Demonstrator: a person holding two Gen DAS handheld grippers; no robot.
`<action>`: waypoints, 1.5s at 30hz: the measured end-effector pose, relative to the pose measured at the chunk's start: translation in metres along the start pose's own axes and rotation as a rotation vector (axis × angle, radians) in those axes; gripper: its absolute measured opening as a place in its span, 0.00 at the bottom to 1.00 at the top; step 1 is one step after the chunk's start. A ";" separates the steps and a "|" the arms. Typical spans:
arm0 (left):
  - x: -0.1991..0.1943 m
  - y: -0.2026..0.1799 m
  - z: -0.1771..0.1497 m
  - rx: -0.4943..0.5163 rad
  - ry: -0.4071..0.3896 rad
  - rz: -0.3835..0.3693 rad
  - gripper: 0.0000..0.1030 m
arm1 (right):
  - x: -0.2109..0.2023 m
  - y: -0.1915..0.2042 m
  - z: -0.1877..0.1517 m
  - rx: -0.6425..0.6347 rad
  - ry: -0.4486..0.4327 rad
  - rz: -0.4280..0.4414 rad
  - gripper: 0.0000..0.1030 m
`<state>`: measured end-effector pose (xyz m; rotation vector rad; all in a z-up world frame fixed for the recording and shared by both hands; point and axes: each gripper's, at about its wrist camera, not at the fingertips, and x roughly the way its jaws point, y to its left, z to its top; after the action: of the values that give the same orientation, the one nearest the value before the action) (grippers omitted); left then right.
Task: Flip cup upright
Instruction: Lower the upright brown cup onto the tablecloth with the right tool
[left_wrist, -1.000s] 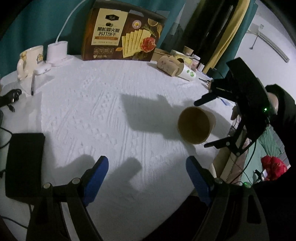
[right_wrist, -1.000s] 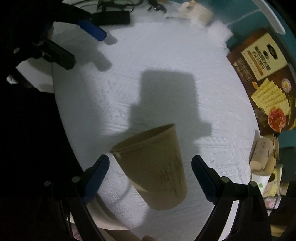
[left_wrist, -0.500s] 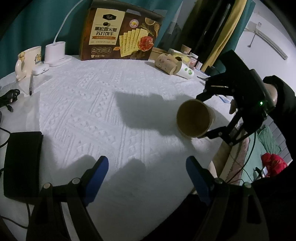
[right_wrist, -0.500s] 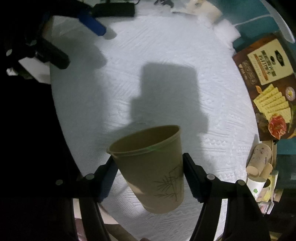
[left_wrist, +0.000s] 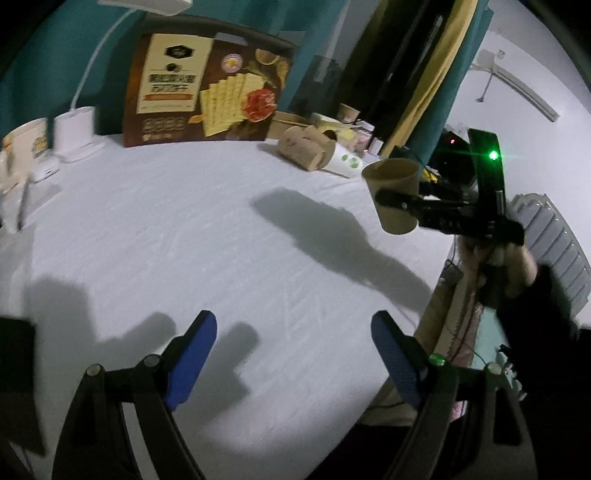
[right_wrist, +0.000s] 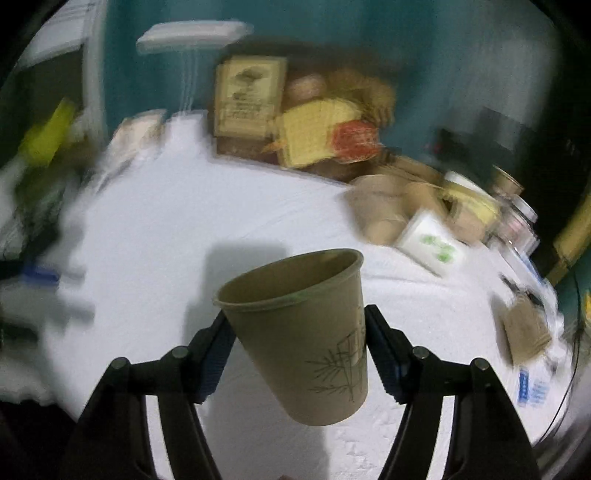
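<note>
Right gripper (right_wrist: 299, 350) clamped on the brown paper cup (right_wrist: 306, 332), one blue pad pressed to each side of the wall just below the rim. Cup held clear of the white tablecloth (left_wrist: 184, 229), mouth up and tipped slightly, base hanging free; bamboo sketch visible on its side. In the left wrist view, same cup (left_wrist: 395, 195) seen near the table's right edge, gripped from the side by the black fingers, with the right gripper (left_wrist: 399, 199) reaching in level from the right. Bare hand (left_wrist: 495, 258) wrapped round the handle below the green light, dark sleeve (left_wrist: 535, 317) trailing down and right. Left gripper (left_wrist: 291, 354) low over the near edge of the cloth, blue pads spread apart with nothing between them. Cracker box (left_wrist: 207, 88) upright at the far side; toppled paper cups (left_wrist: 314, 151) beside it. Right wrist view heavily blurred around the cup.
</note>
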<state>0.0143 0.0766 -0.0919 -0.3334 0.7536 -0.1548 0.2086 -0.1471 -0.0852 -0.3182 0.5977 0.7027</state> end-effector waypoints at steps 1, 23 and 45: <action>0.003 -0.003 0.003 0.004 -0.005 -0.013 0.83 | -0.003 -0.008 -0.004 0.054 -0.039 -0.009 0.64; 0.027 -0.007 0.039 -0.017 -0.035 0.003 0.83 | -0.003 -0.037 -0.078 0.344 -0.187 -0.188 0.64; 0.017 -0.030 0.027 0.004 -0.043 -0.017 0.83 | -0.034 -0.024 -0.110 0.377 -0.116 -0.159 0.69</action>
<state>0.0442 0.0504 -0.0741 -0.3383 0.7078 -0.1653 0.1604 -0.2326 -0.1494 0.0256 0.5746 0.4407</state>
